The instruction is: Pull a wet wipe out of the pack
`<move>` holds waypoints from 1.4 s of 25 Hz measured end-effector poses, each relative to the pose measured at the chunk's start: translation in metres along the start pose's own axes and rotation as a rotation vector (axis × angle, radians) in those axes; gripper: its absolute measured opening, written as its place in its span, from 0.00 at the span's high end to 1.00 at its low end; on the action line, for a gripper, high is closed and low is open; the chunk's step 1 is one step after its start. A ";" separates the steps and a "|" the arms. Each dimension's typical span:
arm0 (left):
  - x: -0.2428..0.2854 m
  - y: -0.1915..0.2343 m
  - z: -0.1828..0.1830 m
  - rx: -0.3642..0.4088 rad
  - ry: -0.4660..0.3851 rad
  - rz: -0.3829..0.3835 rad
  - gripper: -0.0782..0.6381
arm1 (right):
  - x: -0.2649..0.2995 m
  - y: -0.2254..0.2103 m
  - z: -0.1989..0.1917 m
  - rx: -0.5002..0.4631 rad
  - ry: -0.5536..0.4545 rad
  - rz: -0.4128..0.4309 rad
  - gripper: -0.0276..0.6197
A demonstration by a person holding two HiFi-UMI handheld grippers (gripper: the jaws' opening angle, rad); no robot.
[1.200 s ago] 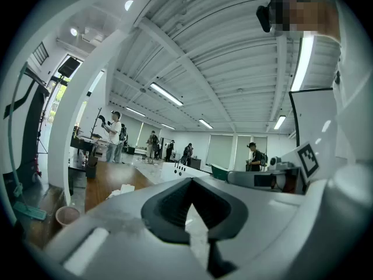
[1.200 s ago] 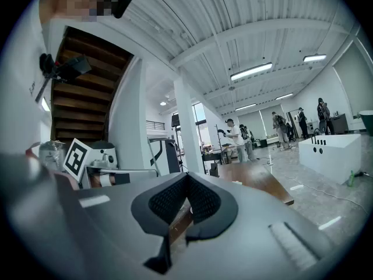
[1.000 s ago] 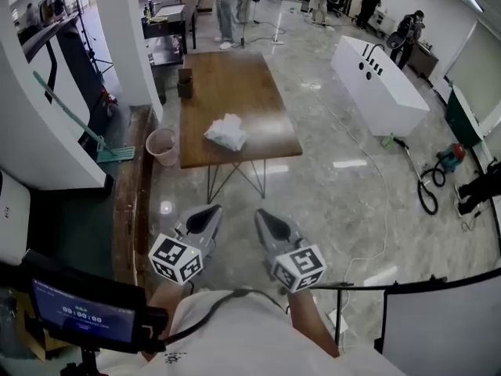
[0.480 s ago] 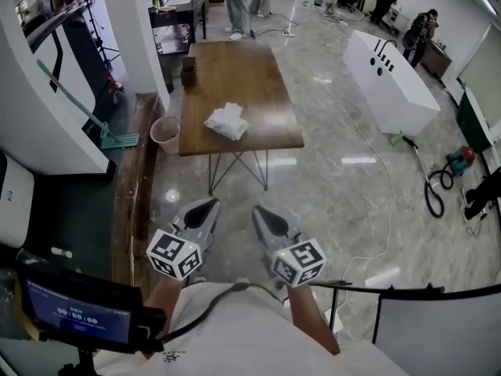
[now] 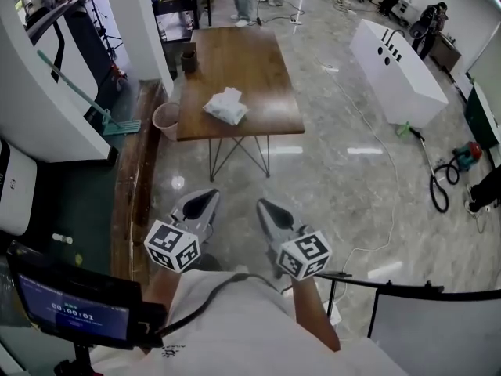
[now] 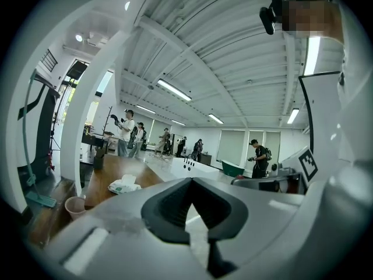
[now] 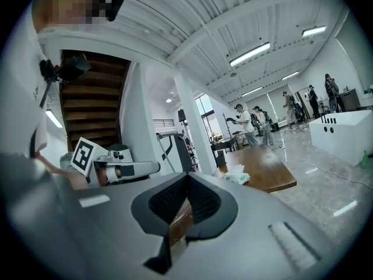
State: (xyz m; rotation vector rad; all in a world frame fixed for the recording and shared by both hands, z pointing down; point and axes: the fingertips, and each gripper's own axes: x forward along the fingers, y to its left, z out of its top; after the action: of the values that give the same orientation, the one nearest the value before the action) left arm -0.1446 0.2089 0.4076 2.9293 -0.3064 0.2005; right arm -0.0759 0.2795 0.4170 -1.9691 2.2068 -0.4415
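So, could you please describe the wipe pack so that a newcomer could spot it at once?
Find the brown wooden table standing alone on the pale glossy floor. Toward its near end lies the wipe pack, a soft white bundle with a sheet sticking up. It is pale and low, unlike the only other thing on the table, a small dark box at the far left corner.

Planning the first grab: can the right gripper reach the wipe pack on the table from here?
Probably not yet. The right gripper is held over the floor, and the wipe pack lies well ahead on the wooden table. Nothing blocks the way.
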 end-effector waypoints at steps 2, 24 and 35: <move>0.000 -0.001 -0.003 -0.004 0.005 0.004 0.89 | -0.002 -0.004 -0.001 0.003 0.004 -0.002 0.94; 0.100 0.052 0.002 -0.036 0.037 -0.156 0.89 | 0.071 -0.063 0.014 -0.014 0.064 -0.035 0.94; 0.176 0.146 0.030 -0.022 0.109 -0.264 0.89 | 0.186 -0.114 0.048 0.000 0.064 -0.123 0.94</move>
State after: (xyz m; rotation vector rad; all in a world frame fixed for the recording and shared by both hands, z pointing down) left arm -0.0022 0.0289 0.4309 2.8843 0.0936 0.3129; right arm 0.0231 0.0794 0.4225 -2.1273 2.1294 -0.5278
